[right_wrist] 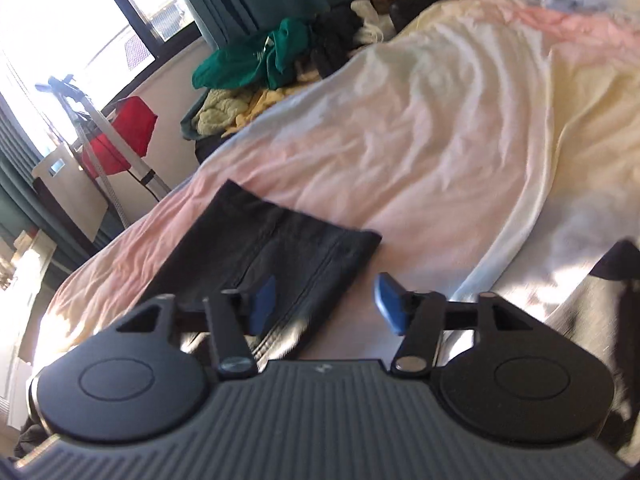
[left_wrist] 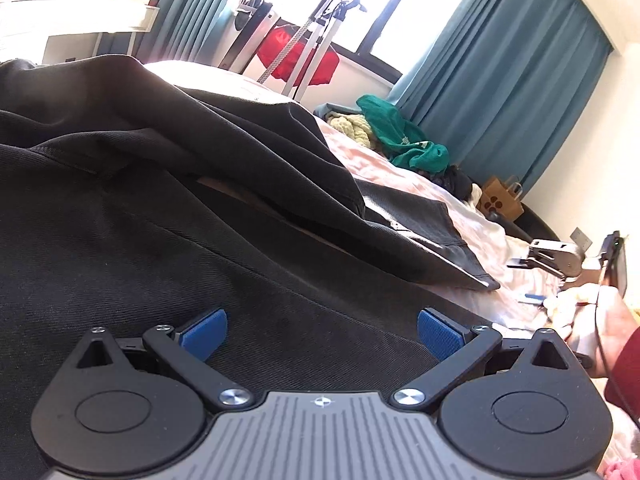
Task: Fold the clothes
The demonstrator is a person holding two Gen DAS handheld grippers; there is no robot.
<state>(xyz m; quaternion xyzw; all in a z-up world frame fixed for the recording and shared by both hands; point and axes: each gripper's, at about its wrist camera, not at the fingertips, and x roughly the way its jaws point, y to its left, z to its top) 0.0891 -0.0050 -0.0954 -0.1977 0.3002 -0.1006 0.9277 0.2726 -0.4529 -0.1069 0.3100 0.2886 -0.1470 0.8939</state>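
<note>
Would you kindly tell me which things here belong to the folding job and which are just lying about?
Job: black trousers, left hand-held gripper, right hand-held gripper.
Lying about: green top, paper bag, red bag, curtains.

Trousers [left_wrist: 160, 200] spread on bed [right_wrist: 440, 140], clothes pile [right_wrist: 260, 64] behind near window [right_wrist: 80, 20]

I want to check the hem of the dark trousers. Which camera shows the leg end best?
The right wrist view: the leg end lies flat on the sheet, edge and seams clear, ahead of the open right gripper. The left wrist view shows mostly bunched dark cloth, the hem far off.
</note>
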